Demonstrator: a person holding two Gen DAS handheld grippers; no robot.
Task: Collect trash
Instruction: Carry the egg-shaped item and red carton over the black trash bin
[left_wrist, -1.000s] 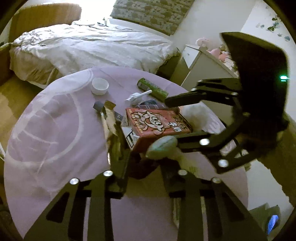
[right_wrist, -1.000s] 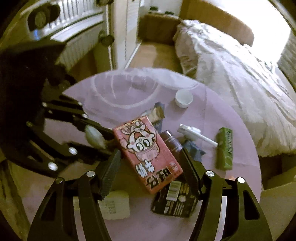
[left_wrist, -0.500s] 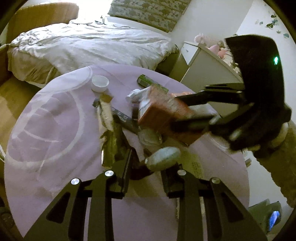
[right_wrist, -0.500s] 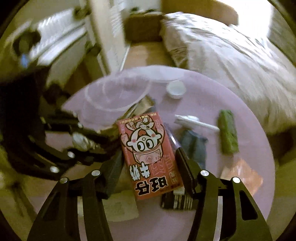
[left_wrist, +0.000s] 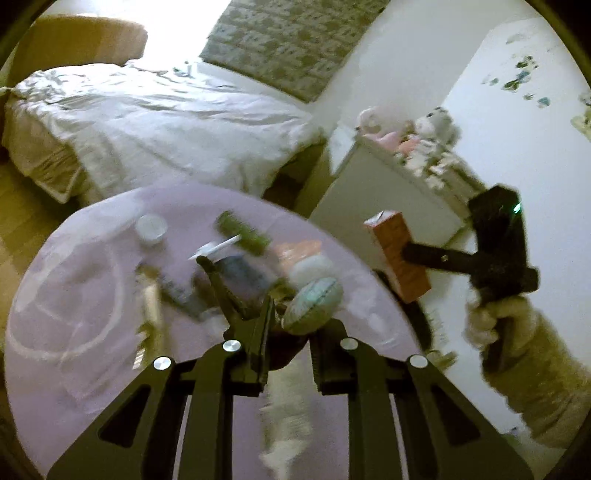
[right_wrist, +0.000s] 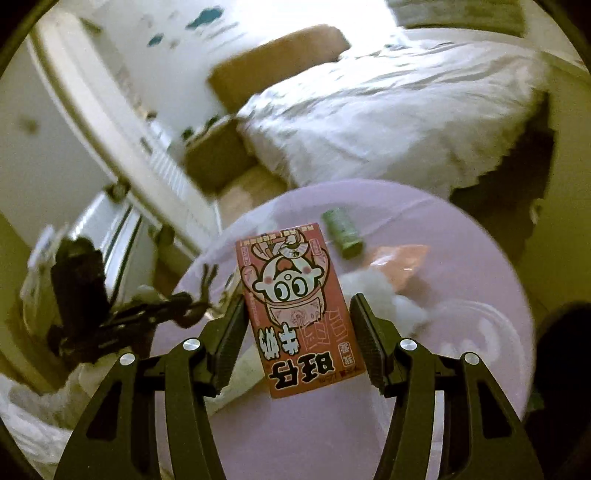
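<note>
- Bedroom setting: a round table under a lilac cloth (left_wrist: 74, 280) stands near a bed with rumpled white bedding (left_wrist: 155, 122).
- Right gripper (right_wrist: 297, 332) is clamped on a red milk carton (right_wrist: 295, 302) with a cartoon face, one pad on each side of it; the left wrist view shows the carton (left_wrist: 397, 254) held in the air beyond the table's edge, in front of a white cabinet (left_wrist: 373, 192).
- Left gripper (left_wrist: 290, 332) has something dark and a pale teal, ribbed oval object (left_wrist: 314, 304) between its fingers; motion blur keeps me from telling whether they are pinched or only lie there.
- Trash lying on the cloth: a green tube (left_wrist: 243, 233), a small white cup (left_wrist: 150, 229), a white stick-like item (left_wrist: 218, 248), an orange wrapper (right_wrist: 400, 260), white crumpled tissue (right_wrist: 376, 299) and blurred dark packets.
</note>
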